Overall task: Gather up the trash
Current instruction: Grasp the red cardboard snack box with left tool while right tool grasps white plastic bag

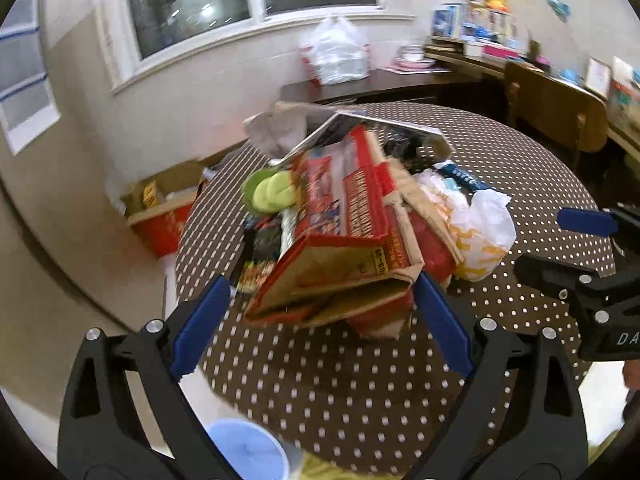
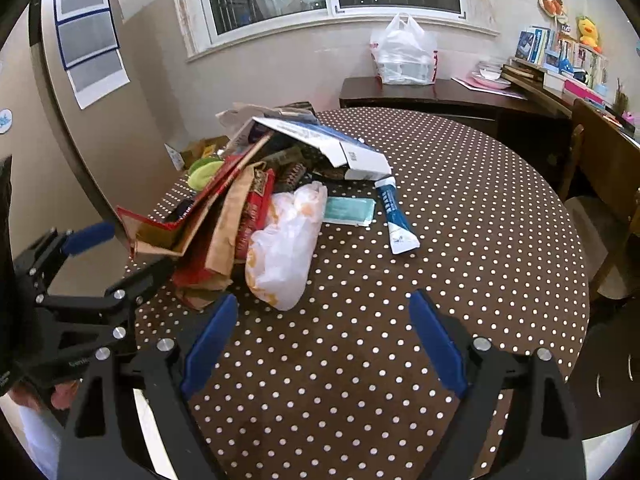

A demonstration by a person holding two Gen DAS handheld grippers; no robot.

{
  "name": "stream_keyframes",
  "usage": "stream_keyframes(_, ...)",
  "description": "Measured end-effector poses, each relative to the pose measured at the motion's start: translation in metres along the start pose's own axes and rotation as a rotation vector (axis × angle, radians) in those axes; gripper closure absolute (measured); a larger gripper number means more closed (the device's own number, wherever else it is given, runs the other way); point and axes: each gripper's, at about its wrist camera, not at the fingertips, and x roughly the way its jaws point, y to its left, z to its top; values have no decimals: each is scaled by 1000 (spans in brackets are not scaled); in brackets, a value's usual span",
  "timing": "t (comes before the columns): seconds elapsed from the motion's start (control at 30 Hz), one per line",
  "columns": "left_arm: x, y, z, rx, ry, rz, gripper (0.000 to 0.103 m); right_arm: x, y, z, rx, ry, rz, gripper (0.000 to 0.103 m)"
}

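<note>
Left cam: my left gripper is spread wide, nothing clamped, right at the near end of the trash pile. Grabbing that flattened red box could topple the stack.

Right cam: right gripper also wide apart, over bare table. Only here I see the blue tube lying apart, right of the pile.

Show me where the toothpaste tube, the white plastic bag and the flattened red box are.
toothpaste tube [image 2: 396, 216]: right wrist view, on the middle of its blue body.
white plastic bag [image 2: 286, 244]: right wrist view, on its bulging middle.
flattened red box [image 1: 352, 216]: left wrist view, on its printed red top face.
</note>
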Motion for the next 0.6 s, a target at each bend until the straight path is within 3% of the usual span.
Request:
stream_keyframes(0.1, 7, -7, 2, 71, -2, -3, 15, 6, 1, 2, 9, 21, 14, 17)
stream_keyframes(0.2, 20, -8, 4, 103, 4, -6, 40, 8, 2, 2, 7, 20, 19, 17)
stream_keyframes(0.27, 24, -6, 3, 85, -3, 25, 53, 11, 4, 3, 4, 26, 14, 17)
stream_keyframes(0.3, 25, -4, 3, 58, 4, 31, 66, 13, 5, 2, 4, 30, 13, 17)
stream_keyframes(0.33, 27, -1, 4, 28, 18, 16, 73, 14, 6, 3, 2, 34, 12, 17)
stream_keyframes(0.43, 19, 4, 1, -52, -7, -31, 80, 16, 10, 2, -14, 36, 15, 17)
stream_keyframes(0.6, -5, -8, 5, -54, -114, -52, 90, 13, 10, 1, -11, 32, 26, 17)
